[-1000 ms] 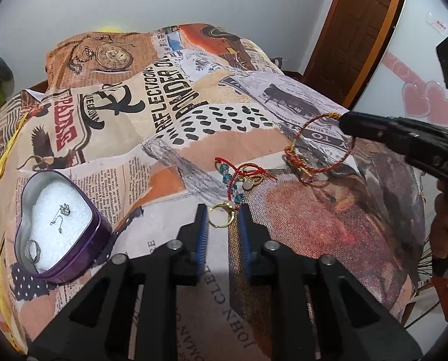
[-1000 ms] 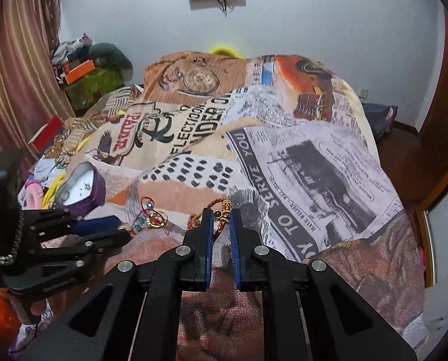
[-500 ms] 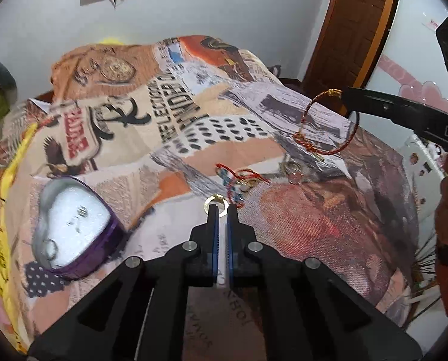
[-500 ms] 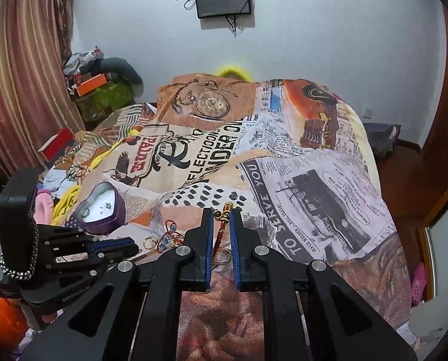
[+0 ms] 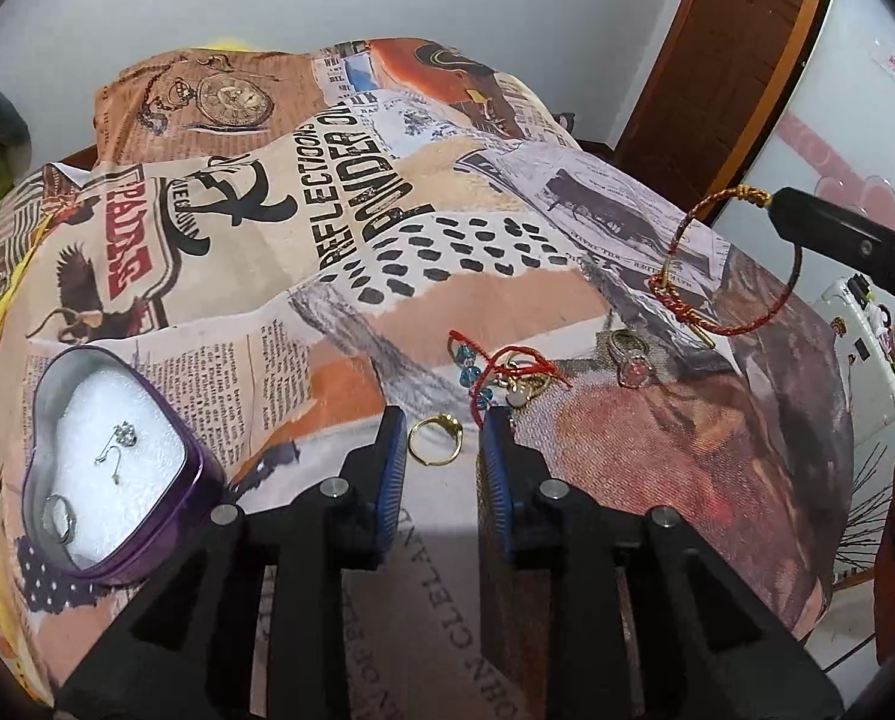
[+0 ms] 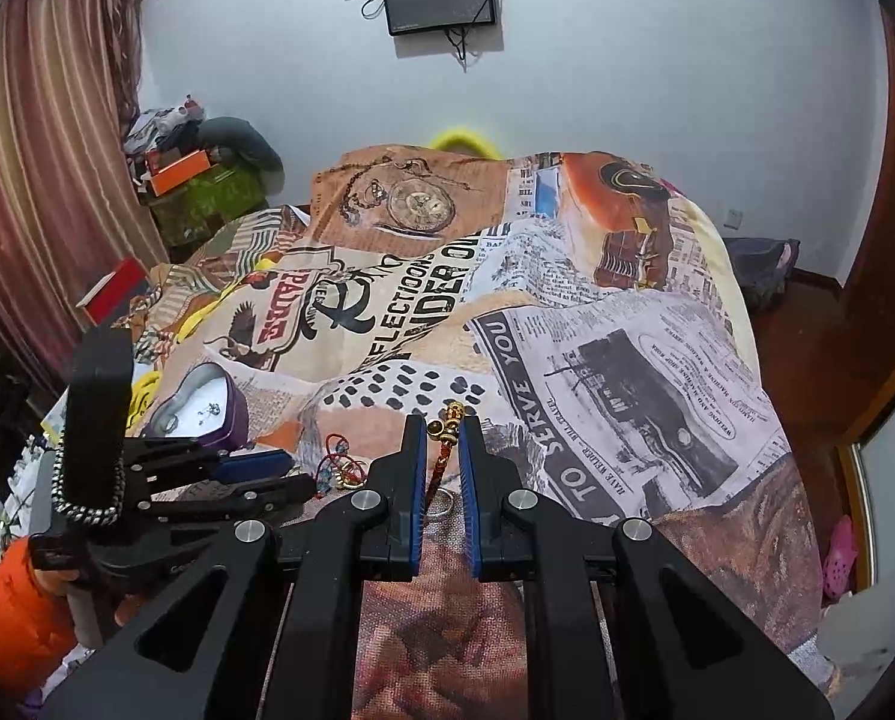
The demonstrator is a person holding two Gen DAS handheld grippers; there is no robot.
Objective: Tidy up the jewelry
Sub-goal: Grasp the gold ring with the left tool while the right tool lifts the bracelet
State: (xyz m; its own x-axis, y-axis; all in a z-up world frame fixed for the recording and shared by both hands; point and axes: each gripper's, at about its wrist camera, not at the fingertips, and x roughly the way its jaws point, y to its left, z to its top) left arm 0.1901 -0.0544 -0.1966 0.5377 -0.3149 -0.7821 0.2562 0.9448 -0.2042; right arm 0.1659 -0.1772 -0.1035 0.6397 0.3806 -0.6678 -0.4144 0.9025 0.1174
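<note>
The left claw [image 5: 441, 456] is seen opening, and a gold ring [image 5: 436, 438] lies on the bedspread [image 5: 303, 276] between its blue pads, untouched. The right claw [image 6: 444, 450] is clamped on a red cord bracelet [image 5: 729, 264], held above the bed. A heart-shaped tin [image 5: 111, 468] holding 2 small pieces sits at the left.

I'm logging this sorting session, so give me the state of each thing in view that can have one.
Left tool: jaws opening, gold ring between them, not gripped.
Gold ring: lying on the bedspread.
Right tool: shut on red cord bracelet.
Red cord bracelet: lifted, hanging clear of the bedspread.
Heart-shaped tin: open, holding a ring and an earring.
</note>
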